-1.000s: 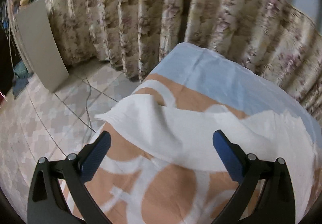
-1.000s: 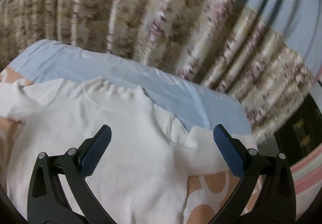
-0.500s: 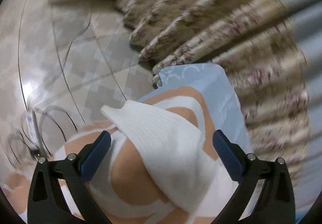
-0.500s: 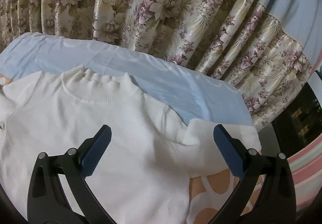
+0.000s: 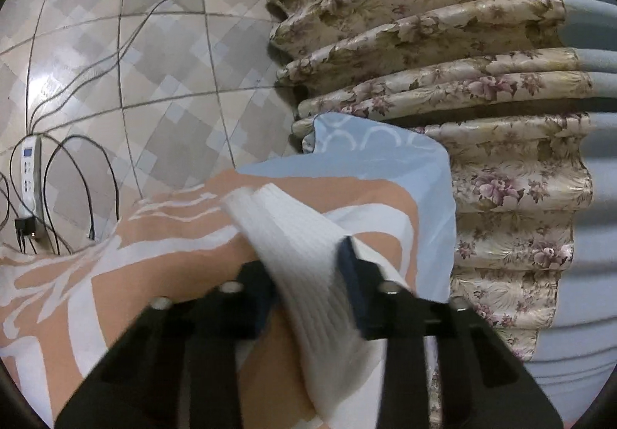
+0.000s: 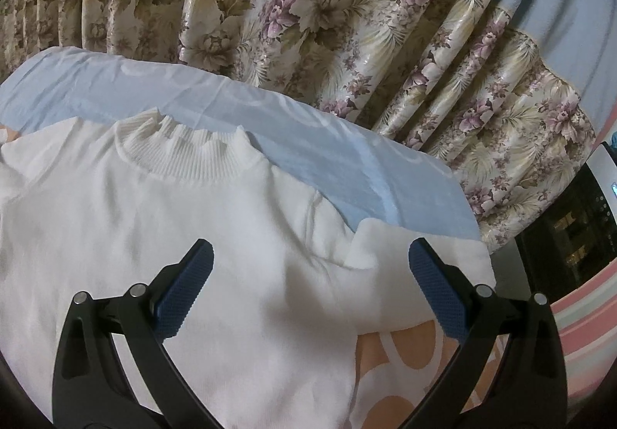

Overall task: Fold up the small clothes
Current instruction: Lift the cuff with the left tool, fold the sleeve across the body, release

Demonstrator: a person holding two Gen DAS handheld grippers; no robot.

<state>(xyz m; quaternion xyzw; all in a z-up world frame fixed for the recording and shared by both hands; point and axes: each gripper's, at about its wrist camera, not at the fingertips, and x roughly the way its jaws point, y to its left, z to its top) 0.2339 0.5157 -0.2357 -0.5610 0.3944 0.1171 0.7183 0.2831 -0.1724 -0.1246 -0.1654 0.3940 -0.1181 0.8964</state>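
Note:
A small white knit sweater point(image 6: 154, 236) lies flat, front up, on a patterned orange, white and blue cloth point(image 6: 389, 352), its ribbed collar point(image 6: 181, 155) toward the curtain. My right gripper point(image 6: 308, 282) is open and empty above the sweater's right shoulder and short sleeve point(image 6: 416, 274). In the left wrist view my left gripper point(image 5: 308, 274) is shut on the ribbed white sleeve point(image 5: 293, 236), whose cuff end sticks out past the fingers over the cloth point(image 5: 154, 274).
A floral curtain point(image 6: 308, 24) hangs right behind the covered surface and shows in the left view point(image 5: 443, 62). Tiled floor point(image 5: 135, 62) with cables and a white power strip point(image 5: 29, 174) lies to the left. A dark unit point(image 6: 570, 244) stands at the right.
My left gripper swung over the sleeve and closed on it; it was open before. My right gripper stayed open and shifted only slightly over the sweater.

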